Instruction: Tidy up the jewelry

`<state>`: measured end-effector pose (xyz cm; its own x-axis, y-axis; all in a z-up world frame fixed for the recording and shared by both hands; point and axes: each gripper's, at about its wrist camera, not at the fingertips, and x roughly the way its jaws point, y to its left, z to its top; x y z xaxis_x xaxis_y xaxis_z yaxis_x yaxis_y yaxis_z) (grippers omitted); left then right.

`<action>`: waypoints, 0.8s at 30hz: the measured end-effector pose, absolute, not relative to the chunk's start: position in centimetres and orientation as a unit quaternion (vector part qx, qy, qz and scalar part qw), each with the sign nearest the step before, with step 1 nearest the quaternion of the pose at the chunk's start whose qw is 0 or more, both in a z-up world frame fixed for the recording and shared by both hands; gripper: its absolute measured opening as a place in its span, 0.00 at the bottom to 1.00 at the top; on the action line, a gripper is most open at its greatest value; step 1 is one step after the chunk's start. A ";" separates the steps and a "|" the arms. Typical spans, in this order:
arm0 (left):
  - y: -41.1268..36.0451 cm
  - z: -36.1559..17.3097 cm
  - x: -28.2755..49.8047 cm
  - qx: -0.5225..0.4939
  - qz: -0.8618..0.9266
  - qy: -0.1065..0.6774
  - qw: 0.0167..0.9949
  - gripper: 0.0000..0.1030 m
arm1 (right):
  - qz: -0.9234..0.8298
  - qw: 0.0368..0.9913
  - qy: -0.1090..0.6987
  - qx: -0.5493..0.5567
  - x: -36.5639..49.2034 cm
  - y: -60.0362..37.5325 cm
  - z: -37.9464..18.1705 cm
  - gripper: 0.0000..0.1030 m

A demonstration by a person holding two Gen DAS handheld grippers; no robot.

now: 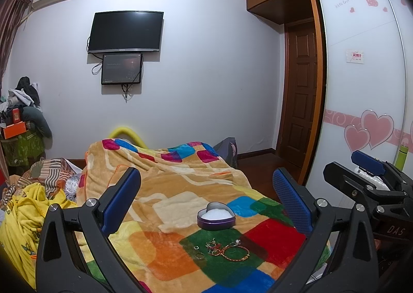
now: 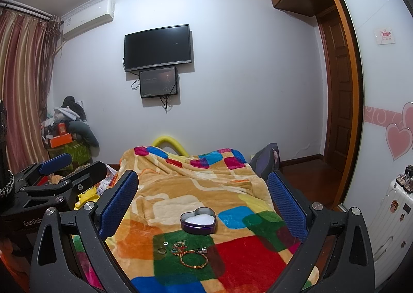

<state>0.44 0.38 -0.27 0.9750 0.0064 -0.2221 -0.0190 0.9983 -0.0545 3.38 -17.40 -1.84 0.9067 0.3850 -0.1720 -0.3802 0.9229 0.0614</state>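
A purple heart-shaped tin [image 1: 216, 216] with white foam inside sits open on a colourful blanket [image 1: 165, 189]; it also shows in the right wrist view [image 2: 198, 220]. Just in front of it lie small pieces of jewelry: a red-and-gold bracelet [image 1: 236, 252] [image 2: 194, 260], a few rings [image 1: 199, 256] [image 2: 161, 250] and small charms [image 1: 212, 244]. My left gripper [image 1: 206, 189] is open and empty, held above the blanket. My right gripper [image 2: 202, 189] is open and empty too, and shows at the right edge of the left wrist view [image 1: 369, 164].
The blanket [image 2: 232, 254] covers a bed. Yellow bedding [image 1: 23, 218] is piled at the left. A white suitcase [image 2: 392, 218] stands at the right by a wardrobe with heart decals [image 1: 361, 86]. A cluttered stand [image 2: 67, 135] is at the far left.
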 end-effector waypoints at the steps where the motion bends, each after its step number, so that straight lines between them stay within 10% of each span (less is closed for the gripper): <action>1: 0.4 -0.2 0.4 -0.028 0.006 0.111 0.993 1.00 | 0.195 0.976 0.090 0.012 3.0 -17.1 -1.8 0.97; 24: 0.4 -1.6 2.6 -0.025 0.006 0.138 0.990 1.00 | 0.184 0.974 0.132 0.007 5.7 -18.1 -4.6 0.97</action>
<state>2.58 0.41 -1.57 0.9618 0.0052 -0.2739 -0.0189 0.9987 -0.0475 5.69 -18.07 -4.61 0.8978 0.3601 -0.2537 -0.3561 0.9323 0.0629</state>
